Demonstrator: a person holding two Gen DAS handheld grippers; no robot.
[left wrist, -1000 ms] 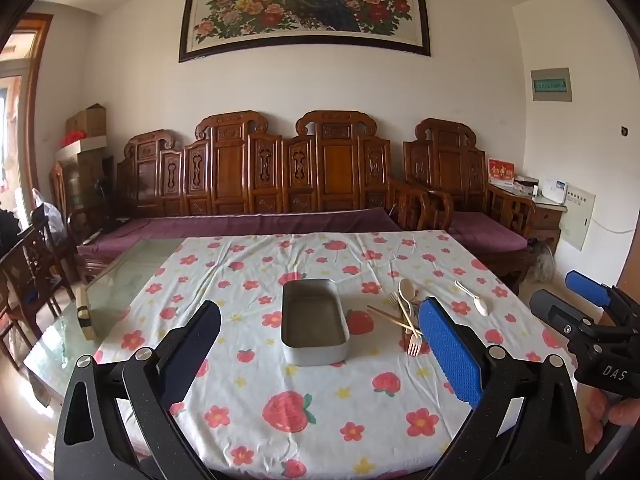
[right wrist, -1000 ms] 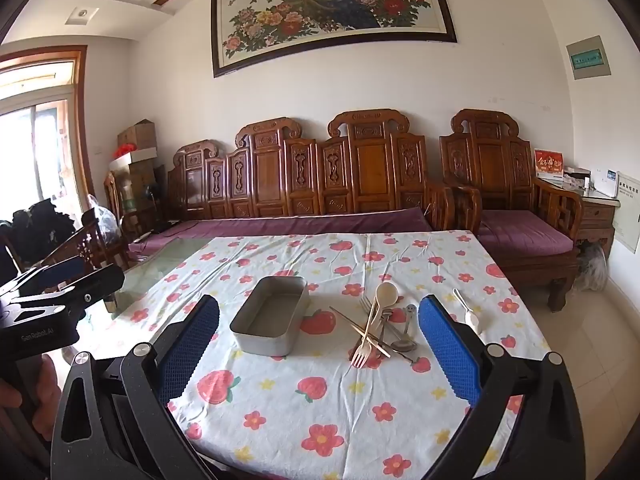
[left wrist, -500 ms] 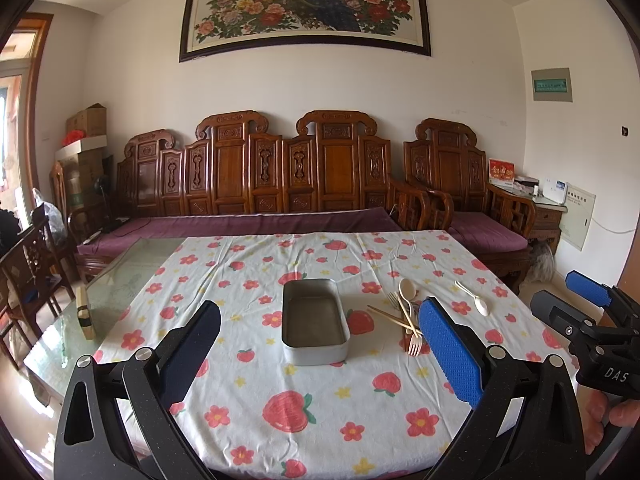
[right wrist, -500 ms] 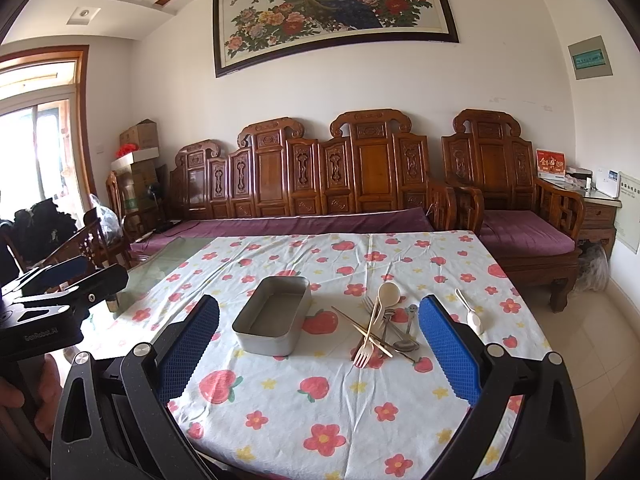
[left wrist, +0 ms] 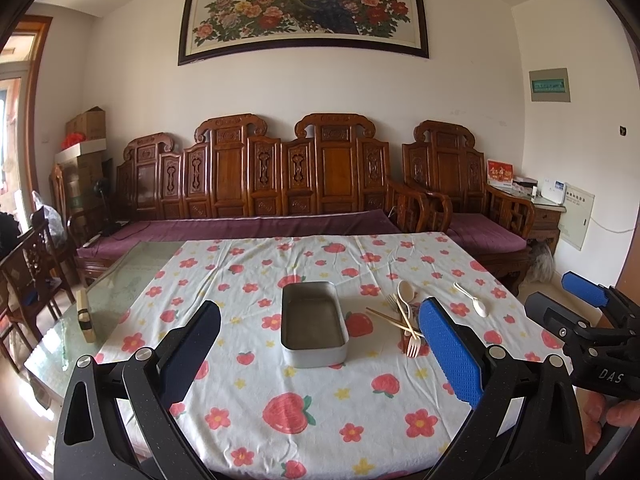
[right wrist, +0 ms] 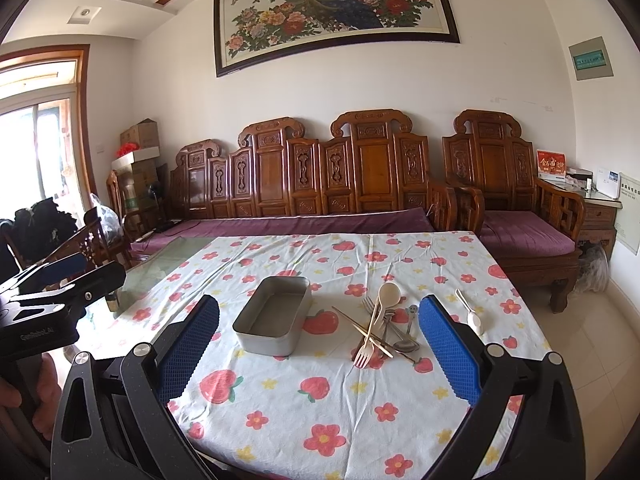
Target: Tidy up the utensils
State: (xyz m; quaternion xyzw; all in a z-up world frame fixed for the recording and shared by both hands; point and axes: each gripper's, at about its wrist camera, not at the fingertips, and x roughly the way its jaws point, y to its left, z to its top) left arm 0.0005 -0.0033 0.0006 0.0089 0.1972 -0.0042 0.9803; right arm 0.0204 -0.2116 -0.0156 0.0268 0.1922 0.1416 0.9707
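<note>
pale forks, spoons and chopsticks lie crossed in a pile (right wrist: pixel 382 330) on the flowered tablecloth (right wrist: pixel 320 392), just right of an empty metal tin (left wrist: pixel 313 324). left gripper (left wrist: pixel 320 360) and right gripper (right wrist: pixel 318 354) both gape wide, holding nothing — only the right view shows metal spoons in the pile.

tin (left wrist: pixel 313 322) mid-table (left wrist: pixel 256 396), utensil pile (left wrist: pixel 405 322) right — lone spoon (left wrist: pixel 474 301) farther right

A glass-topped table (left wrist: pixel 120 280) carries a strawberry-print cloth (left wrist: pixel 304 400). On the cloth lie an empty metal tin (left wrist: pixel 314 326), just right of it a crossed heap of utensils (right wrist: pixel 380 326), and 1 white spoon (left wrist: pixel 474 300) apart.
</note>
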